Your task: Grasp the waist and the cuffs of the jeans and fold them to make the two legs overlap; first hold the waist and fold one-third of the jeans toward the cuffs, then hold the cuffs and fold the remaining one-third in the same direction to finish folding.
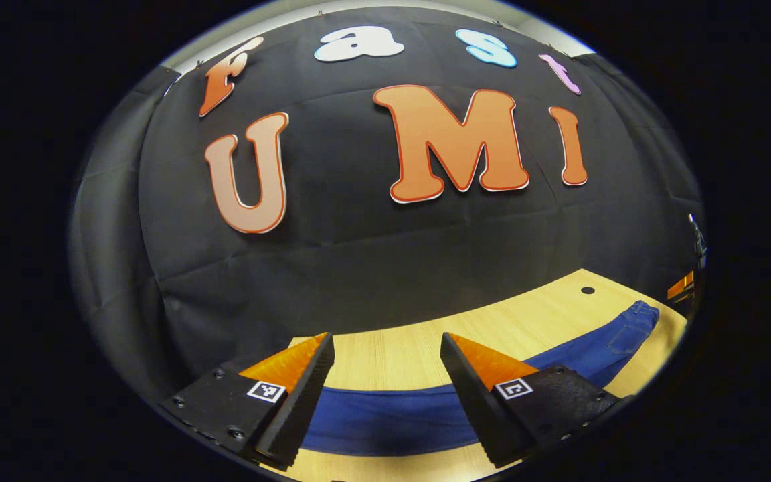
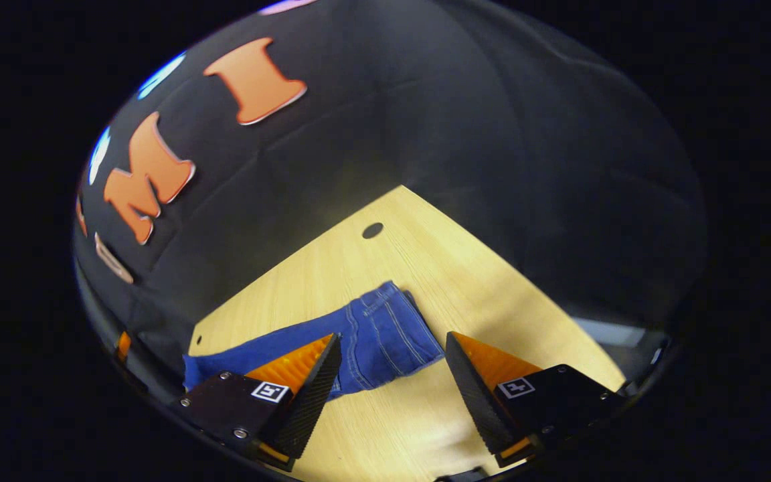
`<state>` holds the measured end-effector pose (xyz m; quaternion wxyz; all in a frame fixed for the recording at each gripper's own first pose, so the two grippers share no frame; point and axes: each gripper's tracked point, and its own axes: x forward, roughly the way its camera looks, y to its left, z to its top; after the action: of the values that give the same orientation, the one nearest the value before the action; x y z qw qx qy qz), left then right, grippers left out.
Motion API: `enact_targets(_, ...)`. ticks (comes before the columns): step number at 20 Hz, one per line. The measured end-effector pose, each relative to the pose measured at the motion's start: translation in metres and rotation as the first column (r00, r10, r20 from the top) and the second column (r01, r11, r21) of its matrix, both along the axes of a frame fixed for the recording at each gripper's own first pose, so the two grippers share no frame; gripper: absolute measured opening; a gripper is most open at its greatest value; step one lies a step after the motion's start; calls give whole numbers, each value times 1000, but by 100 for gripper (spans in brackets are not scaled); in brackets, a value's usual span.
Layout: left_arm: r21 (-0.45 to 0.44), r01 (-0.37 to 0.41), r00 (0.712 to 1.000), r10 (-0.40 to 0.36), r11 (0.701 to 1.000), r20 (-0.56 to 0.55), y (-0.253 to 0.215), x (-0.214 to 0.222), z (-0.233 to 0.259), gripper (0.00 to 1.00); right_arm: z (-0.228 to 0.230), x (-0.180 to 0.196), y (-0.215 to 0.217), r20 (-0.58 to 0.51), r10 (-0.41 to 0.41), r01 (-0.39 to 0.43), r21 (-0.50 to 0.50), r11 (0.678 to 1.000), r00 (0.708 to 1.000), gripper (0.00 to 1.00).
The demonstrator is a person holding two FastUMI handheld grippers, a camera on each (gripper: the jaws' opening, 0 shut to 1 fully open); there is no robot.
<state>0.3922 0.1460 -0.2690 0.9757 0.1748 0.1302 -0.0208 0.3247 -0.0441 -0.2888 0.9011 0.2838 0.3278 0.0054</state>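
Observation:
Blue jeans (image 1: 385,418) lie flat on the light wooden table (image 1: 399,351), stretched from the legs near me to the waist (image 1: 633,321) at the far right in the left gripper view. My left gripper (image 1: 385,355) hovers open above the leg part, nothing between its fingers. In the right gripper view the jeans (image 2: 379,335) show their waist end (image 2: 419,331) with seams and a pocket, the legs running off to the lower left. My right gripper (image 2: 392,348) hangs open just above that waist end, touching nothing.
A small round hole (image 2: 372,230) marks the table (image 2: 466,268) near its far corner, also seen as the hole (image 1: 587,290). The black cloth wall rises right behind the table's far edges. Bare wood lies in front of the waist.

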Motion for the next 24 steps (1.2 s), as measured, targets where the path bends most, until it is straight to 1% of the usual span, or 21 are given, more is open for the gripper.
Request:
enact_targets(1,-3,-14,1000,14,1000,-5,0,-5,-3,98,-12,2,-4,-31,-35,36,33,999,999,98)
enact_targets(2,-3,-23,1000,23,1000,-8,0,-9,-4,98,-19,5,-2,-49,-56,60,83,995,997,97)
enact_targets(5,6,-51,998,52,999,-31,4,-19,-9,98,-31,10,3,-103,-117,136,209,968,988,97)
enact_targets(8,8,-74,997,74,997,-37,9,-25,-11,98,-44,17,17,-142,-130,169,306,937,981,97)
enact_targets(9,6,-83,996,83,997,-36,10,-26,-12,98,-47,20,22,-147,-136,178,321,930,980,97)
enact_targets(10,5,-88,995,88,996,-36,10,-27,-12,100,-48,24,26,-150,-138,181,333,925,979,97)
enact_targets(13,15,-104,994,105,994,-32,14,-30,-11,100,-58,40,35,-171,-159,209,338,918,972,97)
enact_targets(14,19,-107,994,108,994,-30,16,-30,-10,100,-58,44,37,-177,-173,226,348,910,969,97)
enact_targets(15,21,-111,993,111,994,-28,17,-30,-10,98,-58,49,35,-183,-190,245,348,905,965,97)
enact_targets(16,20,-113,993,114,993,-29,18,-30,-10,98,-62,52,35,-196,-195,252,332,909,961,97)
enact_targets(17,19,-118,992,119,993,-32,19,-30,-11,97,-64,54,37,-195,-180,235,315,920,964,100)
enact_targets(18,16,-124,992,124,992,-35,21,-31,-12,98,-70,53,37,-219,-173,230,271,935,960,86)
enact_targets(19,10,-130,991,130,991,-39,22,-32,-13,98,-74,54,36,-230,-180,233,228,945,956,69)
enact_targets(21,-1,-140,989,140,990,-45,25,-33,-14,98,-79,56,37,-224,-188,227,166,960,956,45)
enact_targets(22,-5,-143,989,143,990,-48,26,-33,-16,100,-74,59,39,-195,-185,216,151,965,963,32)
enact_targets(23,-10,-143,988,142,990,-54,27,-32,-17,100,-73,61,39,-178,-195,224,157,962,964,20)
enact_targets(24,-11,-143,988,142,990,-58,27,-32,-18,100,-70,59,42,-185,-213,247,187,951,959,14)
